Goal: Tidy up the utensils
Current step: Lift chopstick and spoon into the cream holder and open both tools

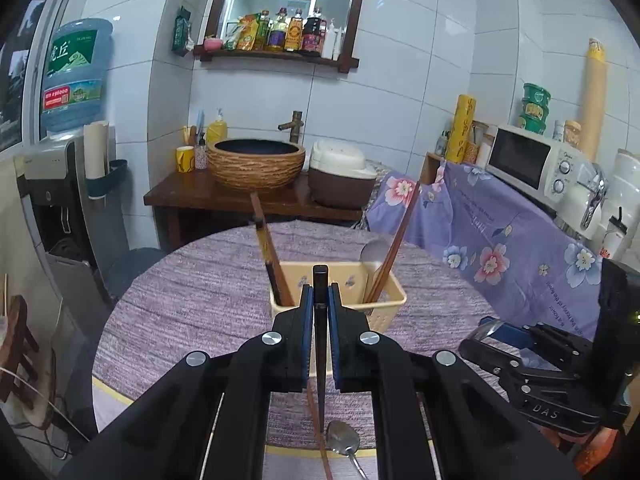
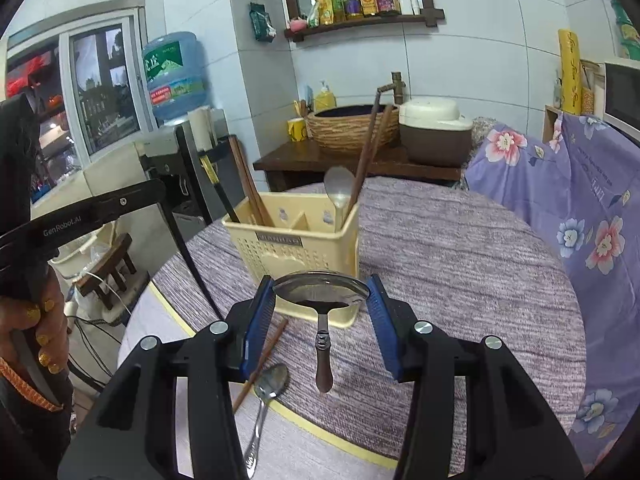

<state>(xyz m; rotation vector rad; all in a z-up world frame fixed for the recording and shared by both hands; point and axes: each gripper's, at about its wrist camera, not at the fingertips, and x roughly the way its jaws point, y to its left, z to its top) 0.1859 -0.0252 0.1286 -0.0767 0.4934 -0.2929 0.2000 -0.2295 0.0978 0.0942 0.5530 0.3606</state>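
A cream plastic utensil caddy (image 1: 386, 306) (image 2: 296, 248) stands on the round table with brown chopsticks (image 1: 394, 244) (image 2: 370, 148) and a metal spoon (image 2: 338, 190) in it. My left gripper (image 1: 320, 304) is shut on a black chopstick (image 1: 320, 280), held upright just before the caddy. My right gripper (image 2: 321, 292) is shut on the bowl of a metal spoon (image 2: 320, 290), whose handle hangs down, near the caddy's front. A second spoon (image 1: 343, 436) (image 2: 272, 380) and a brown chopstick (image 2: 264, 360) lie on the table by its near edge.
The table has a purple woven cloth (image 2: 460, 264). Behind it are a wooden stand with a wicker basin (image 1: 256, 162) and a rice cooker (image 1: 340, 176). A floral-covered counter (image 1: 500, 232) with a microwave (image 1: 536, 160) is at the right, a water dispenser (image 1: 60, 152) at the left.
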